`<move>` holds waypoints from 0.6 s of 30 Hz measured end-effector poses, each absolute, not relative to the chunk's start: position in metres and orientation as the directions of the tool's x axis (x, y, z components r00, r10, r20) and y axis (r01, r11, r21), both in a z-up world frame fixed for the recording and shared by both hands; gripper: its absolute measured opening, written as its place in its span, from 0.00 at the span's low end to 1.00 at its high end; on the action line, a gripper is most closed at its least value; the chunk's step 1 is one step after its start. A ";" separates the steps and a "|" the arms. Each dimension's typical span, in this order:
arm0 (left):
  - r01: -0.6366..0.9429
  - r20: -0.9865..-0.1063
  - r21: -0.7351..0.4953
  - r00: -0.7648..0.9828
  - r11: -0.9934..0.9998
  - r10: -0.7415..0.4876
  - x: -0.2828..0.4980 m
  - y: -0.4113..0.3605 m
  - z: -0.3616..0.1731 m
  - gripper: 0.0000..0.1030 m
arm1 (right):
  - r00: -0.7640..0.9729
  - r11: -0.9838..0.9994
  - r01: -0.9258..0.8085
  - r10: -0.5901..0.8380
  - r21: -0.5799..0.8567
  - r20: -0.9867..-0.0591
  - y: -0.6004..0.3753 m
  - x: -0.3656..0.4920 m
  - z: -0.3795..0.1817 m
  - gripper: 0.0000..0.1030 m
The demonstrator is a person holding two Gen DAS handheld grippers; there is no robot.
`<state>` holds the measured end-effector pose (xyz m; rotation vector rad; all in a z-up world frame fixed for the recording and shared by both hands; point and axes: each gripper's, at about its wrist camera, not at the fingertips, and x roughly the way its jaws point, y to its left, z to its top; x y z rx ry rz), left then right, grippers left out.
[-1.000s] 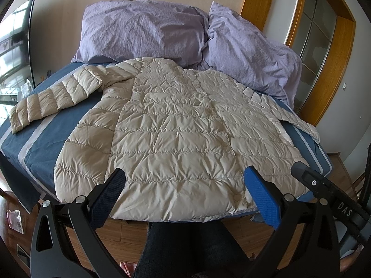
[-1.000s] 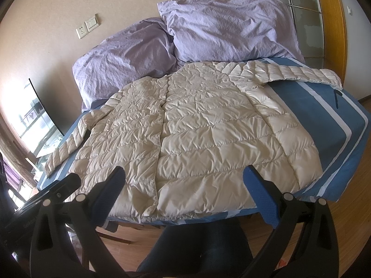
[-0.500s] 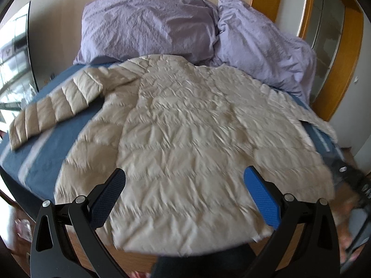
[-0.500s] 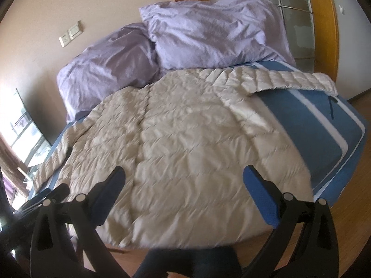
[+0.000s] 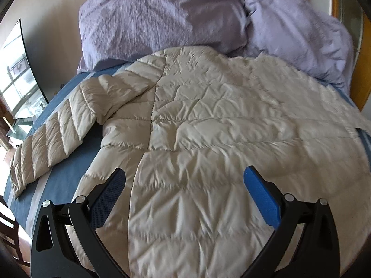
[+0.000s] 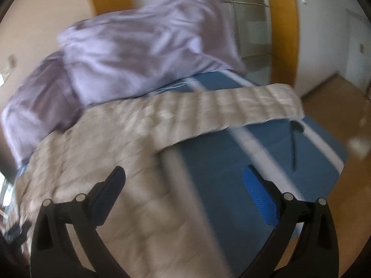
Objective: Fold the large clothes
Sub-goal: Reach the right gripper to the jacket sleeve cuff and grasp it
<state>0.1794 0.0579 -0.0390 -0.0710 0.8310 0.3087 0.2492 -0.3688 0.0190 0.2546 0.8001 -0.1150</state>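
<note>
- Your left gripper (image 5: 184, 185) hangs over the jacket's (image 5: 208, 139) lower half, fingers spread wide, holding nothing
- Your right gripper (image 6: 184, 185) is spread wide too, empty, above the jacket's edge and the blue sheet (image 6: 266, 153)
- The jacket lies flat on the bed, one sleeve (image 6: 231, 111) stretched sideways, purple pillows (image 5: 162, 16) behind
</note>
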 end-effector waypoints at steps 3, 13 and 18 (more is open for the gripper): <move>-0.311 -0.757 0.066 0.603 0.948 0.251 0.192 0.063 -0.052 0.99 | 0.667 0.940 0.294 -0.073 0.172 -0.742 -0.410 0.282 0.010 0.92; -0.306 -0.779 0.076 0.575 0.949 0.248 0.203 0.064 -0.064 0.99 | 0.536 0.782 0.604 -0.256 0.154 -0.804 -0.544 0.355 -0.023 0.74; -0.305 -0.787 0.049 0.574 0.951 0.224 0.204 0.068 -0.065 0.99 | 0.486 0.734 0.665 -0.280 0.143 -0.828 -0.567 0.365 -0.042 0.69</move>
